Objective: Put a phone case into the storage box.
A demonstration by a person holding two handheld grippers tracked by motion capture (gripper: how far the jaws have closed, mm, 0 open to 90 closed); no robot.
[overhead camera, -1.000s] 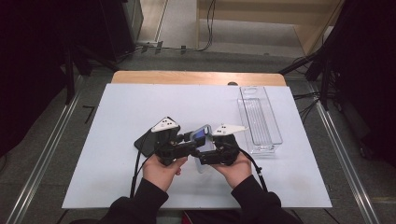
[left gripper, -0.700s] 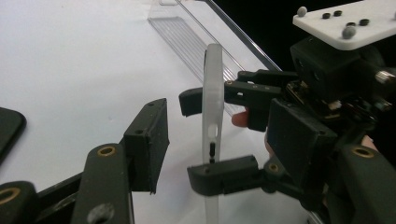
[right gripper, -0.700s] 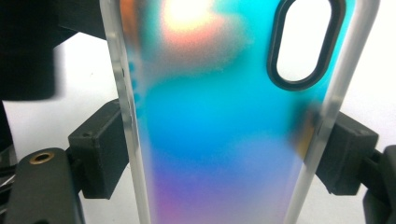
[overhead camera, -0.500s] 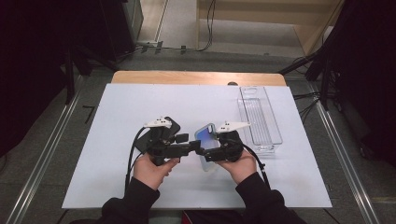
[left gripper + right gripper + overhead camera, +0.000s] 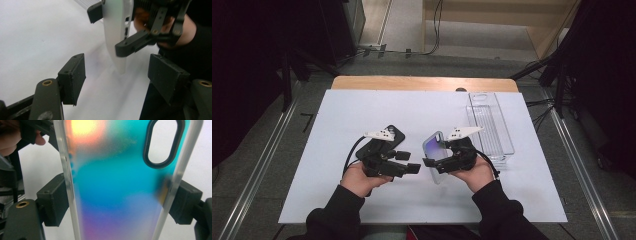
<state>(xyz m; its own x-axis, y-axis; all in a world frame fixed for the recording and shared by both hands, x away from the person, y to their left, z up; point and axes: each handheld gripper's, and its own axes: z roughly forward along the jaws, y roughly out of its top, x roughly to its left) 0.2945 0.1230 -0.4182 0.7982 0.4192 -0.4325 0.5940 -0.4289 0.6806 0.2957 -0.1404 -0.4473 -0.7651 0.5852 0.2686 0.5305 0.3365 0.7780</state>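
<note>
- Phone case (image 5: pixel 120 195), iridescent with clear rim: gripped across its width by the right gripper (image 5: pixel 437 164), held tilted off the white table (image 5: pixel 362 110) at lower centre, presumably for inspection or fitting.
- Left gripper (image 5: pixel 409 167): jaws parted, nothing between them, pointed at the case.
- Black phone (image 5: pixel 389 135): laid flat behind the left gripper.
- Clear tray (image 5: pixel 507 145): set at right.

A lab: white-topped table (image 5: pixel 362 115) between metal rails (image 5: pixel 257 165), floor cables (image 5: pixel 432 30).
</note>
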